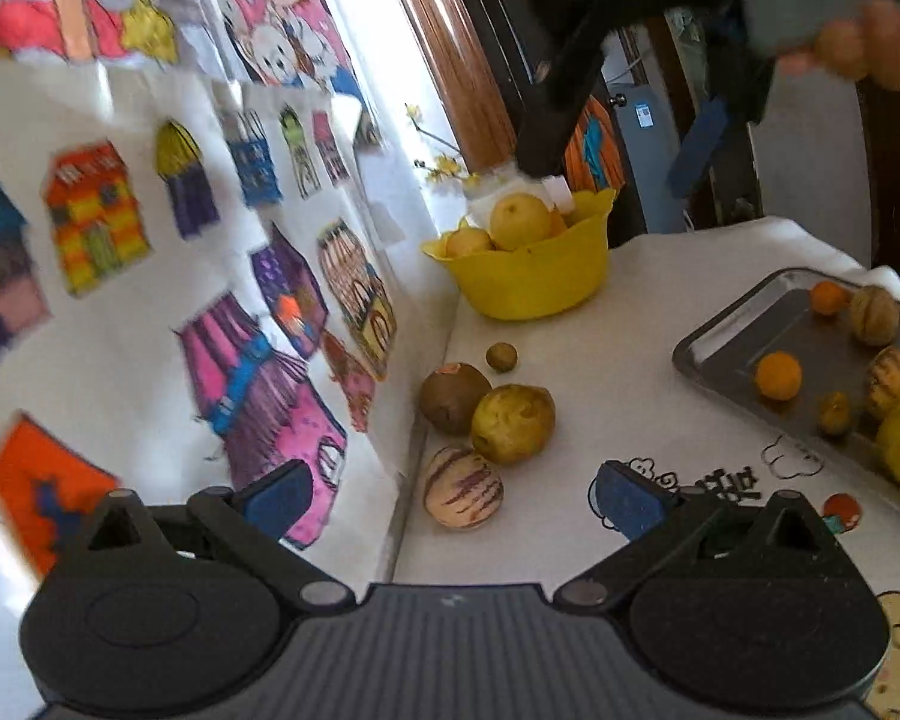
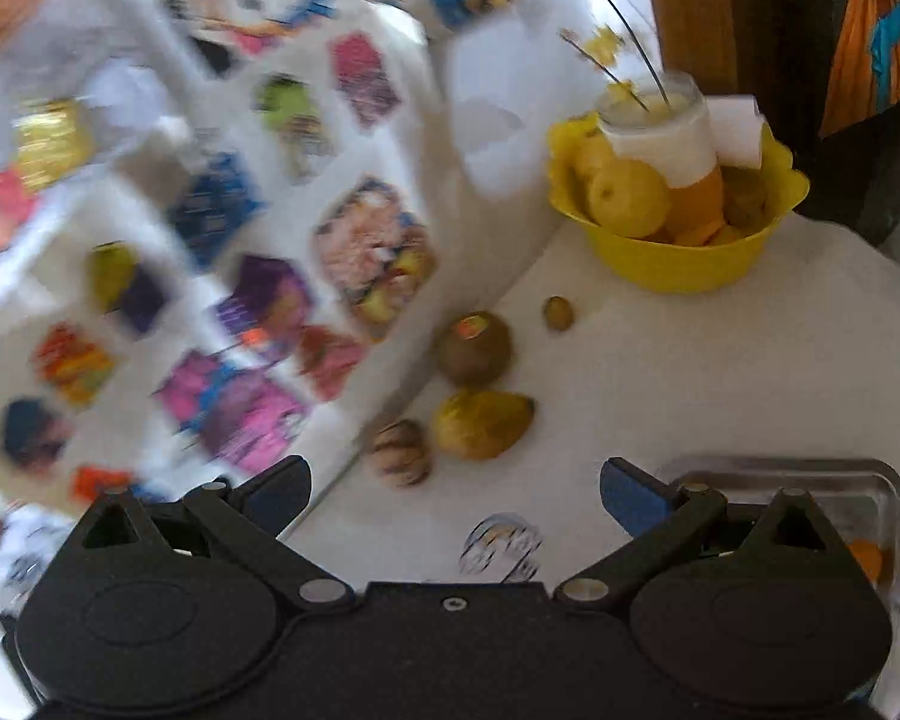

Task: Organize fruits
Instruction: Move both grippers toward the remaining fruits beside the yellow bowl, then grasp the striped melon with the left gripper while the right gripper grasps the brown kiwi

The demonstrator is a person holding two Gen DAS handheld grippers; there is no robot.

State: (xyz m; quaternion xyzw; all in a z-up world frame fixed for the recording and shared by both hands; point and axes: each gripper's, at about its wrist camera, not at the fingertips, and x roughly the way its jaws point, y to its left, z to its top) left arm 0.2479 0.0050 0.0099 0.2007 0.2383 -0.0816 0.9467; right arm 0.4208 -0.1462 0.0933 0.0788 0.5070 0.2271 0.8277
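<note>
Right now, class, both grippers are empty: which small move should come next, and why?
Probably lower the open left gripper onto the striped melon. It is the nearest loose fruit on the table, lying just ahead between the spread jaws, while the metal tray has bare space.

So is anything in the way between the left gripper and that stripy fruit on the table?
Nothing visible blocks it. The left gripper is open, and the stripy fruit lies on the white tablecloth right ahead, between its fingers in the view. The yellow pear and brown fruit sit just behind it.
</note>
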